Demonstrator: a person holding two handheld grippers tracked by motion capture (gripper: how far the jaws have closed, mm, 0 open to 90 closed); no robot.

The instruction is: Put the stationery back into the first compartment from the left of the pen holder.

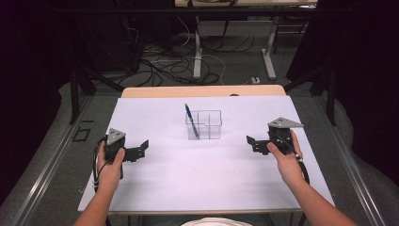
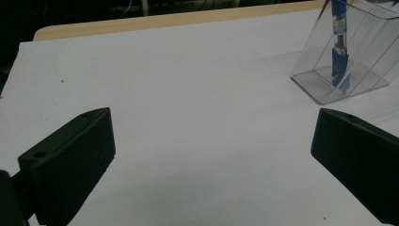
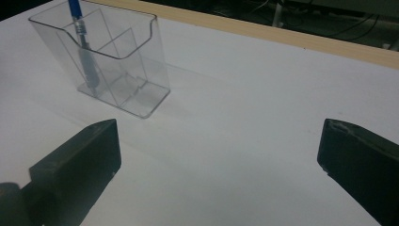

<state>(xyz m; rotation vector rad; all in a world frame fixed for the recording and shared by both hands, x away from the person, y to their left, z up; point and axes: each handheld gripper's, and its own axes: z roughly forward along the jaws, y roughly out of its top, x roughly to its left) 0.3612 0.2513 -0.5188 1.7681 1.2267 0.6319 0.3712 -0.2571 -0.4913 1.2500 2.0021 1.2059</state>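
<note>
In the high view the left gripper [image 1: 142, 150] sits in the lower left of the frame, held in the person's left hand [image 1: 111, 165], its black jaws pointing toward the middle of the white table [image 1: 188, 183]. The right gripper [image 1: 252, 142] mirrors it at the right of the frame, gripped by the right hand [image 1: 286, 157], with a grey three-cornered plate on top. From this height the jaws are small and dark, and their spread is hard to judge.

The two gripper views settle that. In the left gripper view the left gripper [image 2: 211, 150] has its jaws spread wide, one at the lower left and one at the lower right of the frame, with bare white table between them. The right gripper view shows the right gripper [image 3: 219, 165] the same way: jaws far apart, nothing held.

Beyond the jaws stands a clear plastic organizer [image 1: 204, 125], at the centre of the high view, well apart from both grippers. The left gripper view catches it at the upper right corner [image 2: 362, 70], cut off by the frame edge. The right gripper view shows it whole at the upper left [image 3: 122, 70], with inner dividers forming compartments.

A blue pen [image 1: 191, 121] leans in the organizer's left-hand compartment in the high view, its top tilted toward upper left. The right gripper view shows the pen [image 3: 83, 44] close up, with a silvery band. In the left gripper view the pen [image 2: 339, 42] appears through the clear wall.

The high view alone shows a wooden table edge at the far side, and cables on the floor [image 1: 179, 66] beyond.
</note>
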